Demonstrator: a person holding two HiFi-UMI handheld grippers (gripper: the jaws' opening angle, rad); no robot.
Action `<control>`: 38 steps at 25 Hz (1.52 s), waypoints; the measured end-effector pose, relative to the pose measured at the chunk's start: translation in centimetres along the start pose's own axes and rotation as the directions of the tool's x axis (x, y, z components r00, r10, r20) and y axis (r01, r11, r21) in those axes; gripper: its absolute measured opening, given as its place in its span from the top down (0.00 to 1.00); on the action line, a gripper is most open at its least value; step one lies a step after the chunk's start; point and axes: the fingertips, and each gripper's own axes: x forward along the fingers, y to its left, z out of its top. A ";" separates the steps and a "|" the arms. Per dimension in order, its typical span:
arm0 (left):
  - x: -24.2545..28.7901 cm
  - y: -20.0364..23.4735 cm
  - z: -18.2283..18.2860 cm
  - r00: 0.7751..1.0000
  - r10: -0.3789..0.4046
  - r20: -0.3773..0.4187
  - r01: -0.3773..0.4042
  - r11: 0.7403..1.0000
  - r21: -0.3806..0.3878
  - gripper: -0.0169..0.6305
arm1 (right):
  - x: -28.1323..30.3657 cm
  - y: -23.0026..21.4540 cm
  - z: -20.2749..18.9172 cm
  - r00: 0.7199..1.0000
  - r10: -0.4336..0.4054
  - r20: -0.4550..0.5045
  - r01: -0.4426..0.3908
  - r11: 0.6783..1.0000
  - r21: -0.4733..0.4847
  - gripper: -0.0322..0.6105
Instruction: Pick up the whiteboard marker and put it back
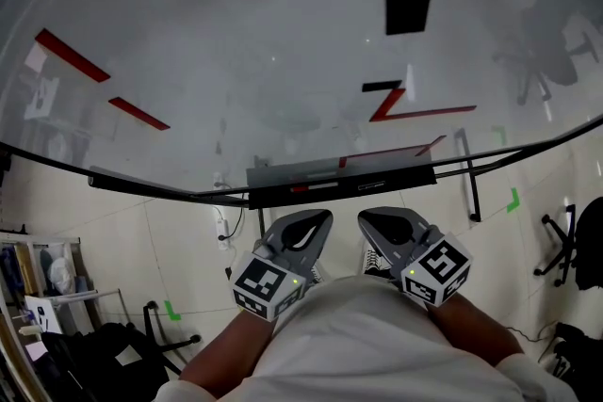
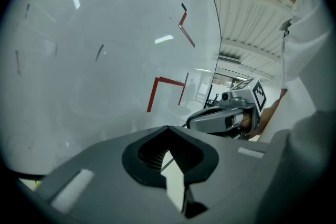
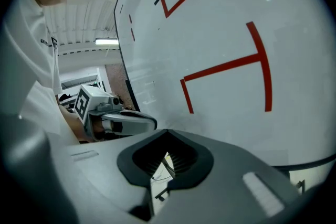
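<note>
A whiteboard (image 1: 236, 42) with red strokes fills the head view. Its dark tray (image 1: 377, 176) runs along the bottom edge. A thin item with a red part (image 1: 316, 187) lies in the tray; it looks like the marker but is too small to be sure. My left gripper (image 1: 316, 219) and right gripper (image 1: 377, 219) are held side by side close to the body, just below the tray, tips toward the board. Both are shut with nothing between the jaws. The left gripper (image 2: 168, 128) sees the right one (image 2: 223, 119) beside it. The right gripper (image 3: 168, 132) sees the left one (image 3: 123, 120).
A black rectangle (image 1: 408, 12) sticks to the board at upper right. Red bars (image 1: 71, 55) mark its left side. Below are the board's stand legs (image 1: 468, 179), green tape marks (image 1: 513, 200) on the floor, a chair base (image 1: 558, 240) at right and shelves with clutter (image 1: 47, 297) at lower left.
</note>
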 end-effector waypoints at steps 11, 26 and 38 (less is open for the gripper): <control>-0.3 0.1 -0.4 1.000 -0.015 0.000 0.015 1.000 0.004 0.95 | 1.0 -0.3 -1.6 0.992 -0.061 -0.109 0.037 0.978 -0.206 0.95; -1.0 0.9 -1.1 1.000 0.020 0.010 -0.020 1.000 -0.020 0.95 | 2.6 -3.1 -4.9 0.950 -0.161 -0.267 0.015 0.879 -0.476 0.85; -1.2 1.2 -1.5 1.000 0.030 0.005 -0.030 0.999 -0.039 0.95 | 4.0 -5.3 -7.3 0.909 -0.236 -0.345 -0.020 0.800 -0.599 0.85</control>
